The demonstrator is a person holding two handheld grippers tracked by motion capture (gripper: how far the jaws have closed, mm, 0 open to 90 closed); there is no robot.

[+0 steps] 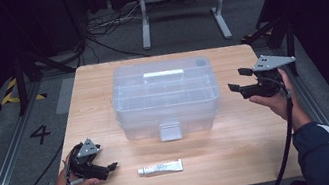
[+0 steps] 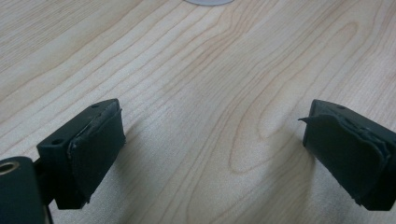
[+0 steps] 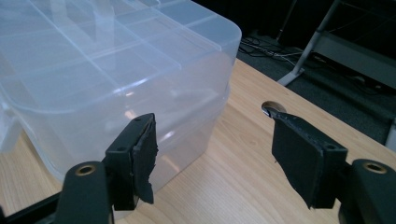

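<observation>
From the high view, a clear plastic box with its lid on sits mid-desk, a small white tube lying near its front latch. The box looks light, stiff and slippery; its end walls seem the best hold. In the left gripper view, the left tongs gape wide over bare wood, empty. In the right gripper view, the right tongs stand wide open and empty beside the box's end.
</observation>
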